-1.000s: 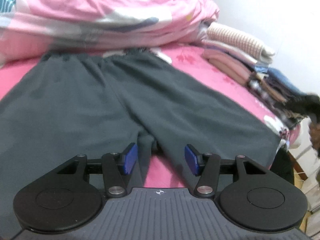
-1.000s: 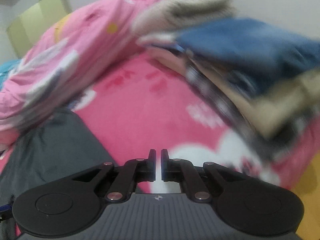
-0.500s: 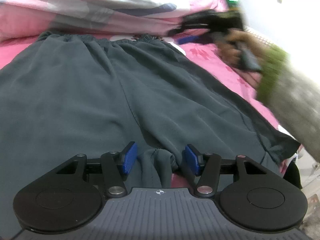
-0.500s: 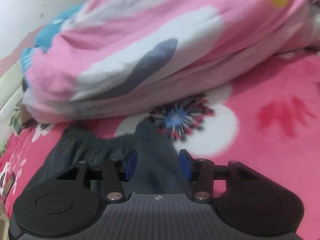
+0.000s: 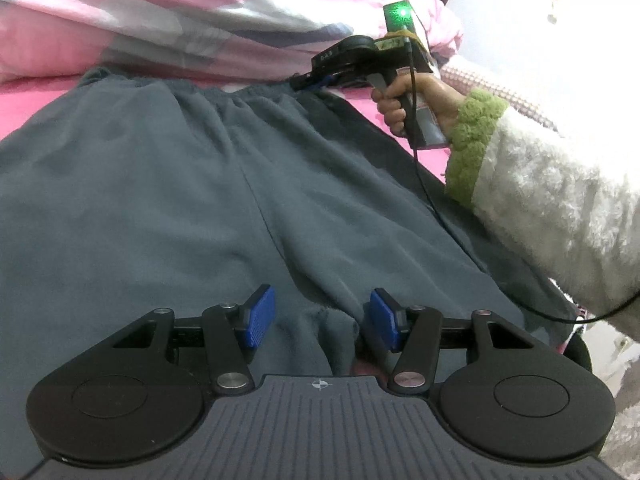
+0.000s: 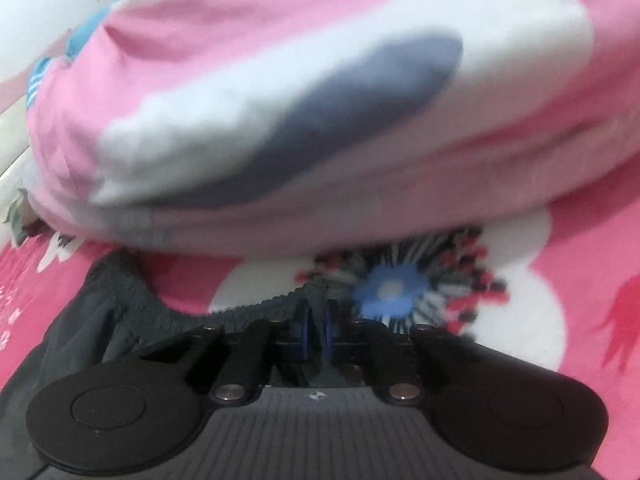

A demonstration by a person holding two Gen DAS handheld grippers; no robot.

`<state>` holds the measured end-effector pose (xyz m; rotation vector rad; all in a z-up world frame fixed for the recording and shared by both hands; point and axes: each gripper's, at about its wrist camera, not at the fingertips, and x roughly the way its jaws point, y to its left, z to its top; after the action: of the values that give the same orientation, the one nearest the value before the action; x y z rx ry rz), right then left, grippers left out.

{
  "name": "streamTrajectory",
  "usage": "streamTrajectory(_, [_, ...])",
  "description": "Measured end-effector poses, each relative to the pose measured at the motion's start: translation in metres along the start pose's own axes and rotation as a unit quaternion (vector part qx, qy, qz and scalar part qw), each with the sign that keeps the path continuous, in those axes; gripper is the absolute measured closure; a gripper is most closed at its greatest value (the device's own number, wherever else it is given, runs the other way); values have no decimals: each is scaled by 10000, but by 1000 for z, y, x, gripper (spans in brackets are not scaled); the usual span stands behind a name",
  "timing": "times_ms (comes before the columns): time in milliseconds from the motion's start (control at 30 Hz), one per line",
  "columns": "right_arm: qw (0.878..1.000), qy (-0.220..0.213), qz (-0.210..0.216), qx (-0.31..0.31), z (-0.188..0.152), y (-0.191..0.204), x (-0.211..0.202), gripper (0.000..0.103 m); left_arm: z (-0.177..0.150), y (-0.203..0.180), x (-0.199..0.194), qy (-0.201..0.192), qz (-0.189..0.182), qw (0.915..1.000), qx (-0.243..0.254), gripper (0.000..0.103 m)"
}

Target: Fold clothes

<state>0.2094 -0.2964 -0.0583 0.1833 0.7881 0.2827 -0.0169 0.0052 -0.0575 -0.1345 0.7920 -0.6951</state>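
Now the shorts get pinched at both ends

Left view: left tongs (image 5: 322, 320) stand apart around the crotch of the grey shorts (image 5: 168, 200), spread on the bed (image 5: 24, 100).

Right view: right tongs (image 6: 316, 330) have just closed, clamped on the waistband (image 6: 256, 308). Next, I'd guess: left tongs close, then fold.

Dark grey shorts (image 5: 192, 200) on a pink sheet (image 6: 592, 280) printed with white blossoms and a blue-centred flower; far quilt (image 5: 180, 12) pink, white and grey; sleeve (image 5: 560, 208) white with green cuff; blue gripper pads (image 5: 256, 316).
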Motion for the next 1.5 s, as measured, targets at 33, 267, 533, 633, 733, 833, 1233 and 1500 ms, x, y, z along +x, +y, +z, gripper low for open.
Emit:
streamTrajectory(33, [9999, -91, -57, -34, 0, 1, 0, 96, 1, 0, 1, 11, 8, 10000, 2, 49])
streamTrajectory(267, [9986, -122, -478, 176, -11, -11, 21, 89, -1, -1, 0, 19, 74, 9999, 100, 48])
streamTrajectory(533, [9915, -957, -431, 773, -18, -32, -120, 86, 3, -6, -28, -326, 448, 9975, 434, 37])
streamTrajectory(633, [9852, -1442, -571, 730, -33, -36, -216, 86, 6, -7, -41, -419, 450, 9972, 435, 37])
streamTrajectory(733, [9778, -1869, -899, 311, -63, -26, -313, 85, 8, -14, -45, -422, 473, 9963, 587, 37])
streamTrajectory(833, [9759, -1794, -1163, -448, -89, -6, -365, 62, 10, -25, -37, -299, 429, 9960, 720, 37])
streamTrajectory(1233, [9881, 253, -679, -1354, -209, 32, -229, 76, -10, -63, 7, 322, 532, 9901, 1261, 38])
streamTrajectory(1500, [9794, 113, -1911, -648, -235, -45, -287, 77, -12, -61, 5, 352, 572, 9884, 1364, 37])
